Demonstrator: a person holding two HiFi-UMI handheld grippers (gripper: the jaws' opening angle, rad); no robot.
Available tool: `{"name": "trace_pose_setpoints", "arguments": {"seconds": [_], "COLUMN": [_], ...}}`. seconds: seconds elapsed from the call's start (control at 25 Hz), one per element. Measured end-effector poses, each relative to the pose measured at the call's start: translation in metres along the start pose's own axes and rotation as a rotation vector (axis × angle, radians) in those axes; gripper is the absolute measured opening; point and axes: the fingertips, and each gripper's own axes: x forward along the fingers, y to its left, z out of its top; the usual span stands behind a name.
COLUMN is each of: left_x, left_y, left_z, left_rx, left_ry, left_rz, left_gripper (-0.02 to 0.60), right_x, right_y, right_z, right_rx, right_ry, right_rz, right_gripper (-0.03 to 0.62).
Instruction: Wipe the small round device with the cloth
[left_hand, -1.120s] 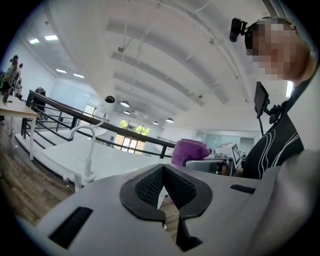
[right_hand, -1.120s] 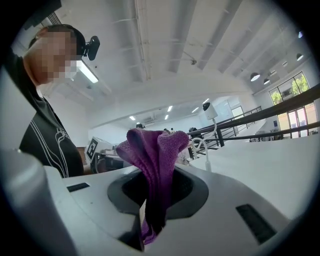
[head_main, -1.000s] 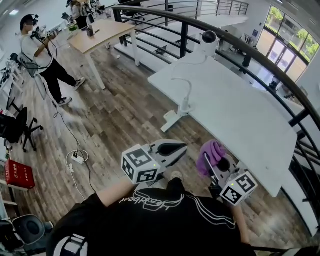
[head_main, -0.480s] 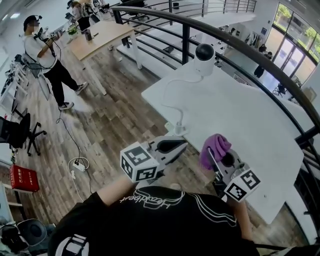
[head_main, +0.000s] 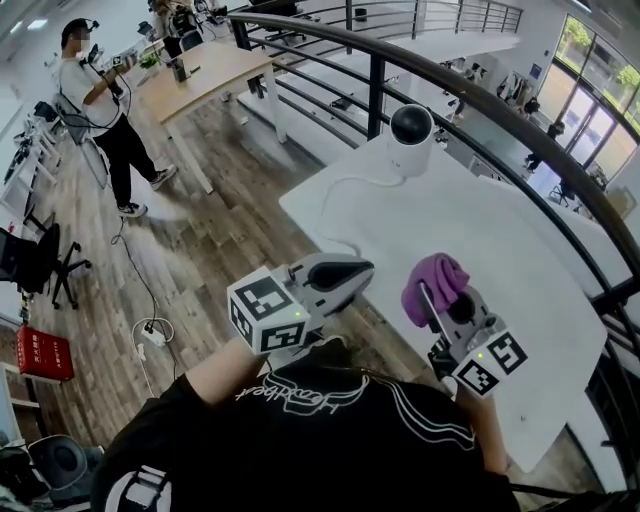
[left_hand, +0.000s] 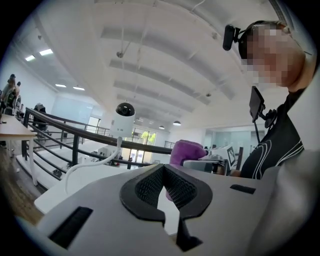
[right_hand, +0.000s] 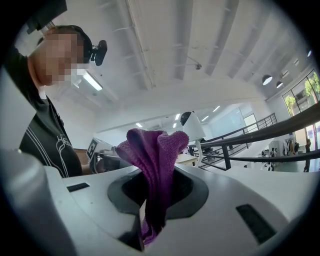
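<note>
The small round device (head_main: 410, 135), a white body with a black dome, stands at the far end of the white table (head_main: 500, 230); its white cable (head_main: 335, 185) loops toward the near corner. It also shows in the left gripper view as the device (left_hand: 124, 117) and in the right gripper view as the device (right_hand: 191, 125). My right gripper (head_main: 432, 300) is shut on the purple cloth (head_main: 434, 282), which bunches above the jaws as the cloth (right_hand: 155, 155). My left gripper (head_main: 352, 272) is shut and holds nothing, at the table's near corner. Both are well short of the device.
A black railing (head_main: 480, 95) curves behind the table. A wooden desk (head_main: 200, 65) and a standing person (head_main: 100, 100) are at the far left. On the wooden floor lie a power strip (head_main: 155, 337) and a red box (head_main: 40, 352); an office chair (head_main: 30, 260) stands nearby.
Both grippers have moved forward toward the table, the right one carrying the cloth. The table and device now sit closer and more central in the head view.
</note>
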Motion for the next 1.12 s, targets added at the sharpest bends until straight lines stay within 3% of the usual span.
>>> {"name": "trace_pose_setpoints", "arguments": {"seconds": [0.2, 0.48, 0.6, 0.68, 0.8, 0.96, 1.12], "left_x": [0.0, 0.022, 0.036, 0.046, 0.065, 0.089, 0.11], "left_y": [0.016, 0.069, 0.093, 0.108, 0.127, 0.146, 0.157], "left_z": [0.013, 0.027, 0.025, 0.024, 0.021, 0.014, -0.009], "left_rx": [0.066, 0.157, 0.199, 0.249, 0.289, 0.355, 0.492], "left_ry": [0.014, 0.068, 0.121, 0.163, 0.205, 0.261, 0.36], "left_rz": [-0.017, -0.033, -0.068, -0.097, -0.141, -0.202, -0.254], "left_gripper": [0.008, 0.009, 0.02, 0.077, 0.107, 0.114, 0.115], "right_x": [0.01, 0.028, 0.035, 0.041, 0.046, 0.05, 0.048], "right_y": [-0.011, -0.047, -0.063, -0.073, -0.086, -0.105, -0.12], "right_z": [0.004, 0.003, 0.001, -0.003, -0.004, 0.001, -0.001], "right_rx": [0.002, 0.033, 0.057, 0.077, 0.102, 0.108, 0.111], "right_ry": [-0.01, -0.018, -0.016, -0.012, -0.005, 0.006, 0.006], "right_rz": [-0.024, -0.073, -0.098, -0.115, -0.138, -0.164, -0.188], "right_gripper": [0.058, 0.058, 0.058, 0.058, 0.058, 0.058, 0.058]}}
